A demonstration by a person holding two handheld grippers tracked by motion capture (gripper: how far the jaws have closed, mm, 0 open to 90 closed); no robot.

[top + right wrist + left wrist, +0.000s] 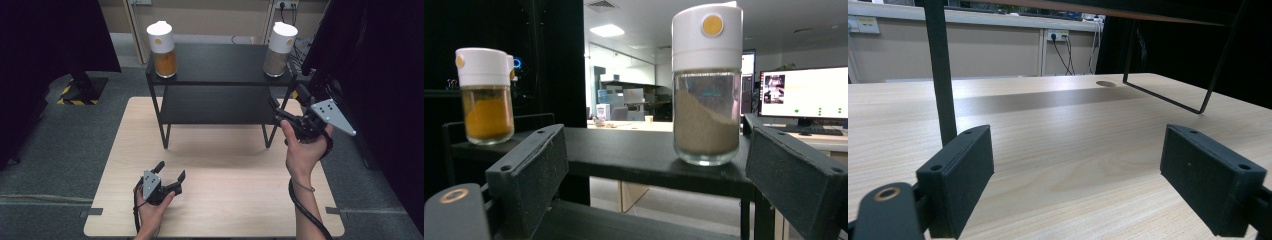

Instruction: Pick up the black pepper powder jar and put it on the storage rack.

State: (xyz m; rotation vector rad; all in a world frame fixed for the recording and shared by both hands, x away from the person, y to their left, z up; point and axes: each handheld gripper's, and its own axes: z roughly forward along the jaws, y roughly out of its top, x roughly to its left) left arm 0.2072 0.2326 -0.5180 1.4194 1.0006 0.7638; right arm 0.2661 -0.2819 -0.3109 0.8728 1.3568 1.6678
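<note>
Where the wooden table (225,200) fills the lower part of the high view, the left gripper (170,175) sits low at lower centre-left, held by a hand (152,207) entering from the bottom edge. Its jaws are spread wide with nothing between them; in the left gripper view only bare tabletop lies between the pads. Further up, at the right of the frame, the right gripper (275,111) is raised by the other hand (302,150) toward the right end of the black two-tier shelf (215,102). Its jaws also stand wide apart and hold nothing. In the right gripper view the jar of brownish powder (707,85) stands upright on the top tier, seen between the pads but beyond them, untouched. At the upper left of that view, the jar of orange powder (485,95) stands at the shelf's other end, well apart.
</note>
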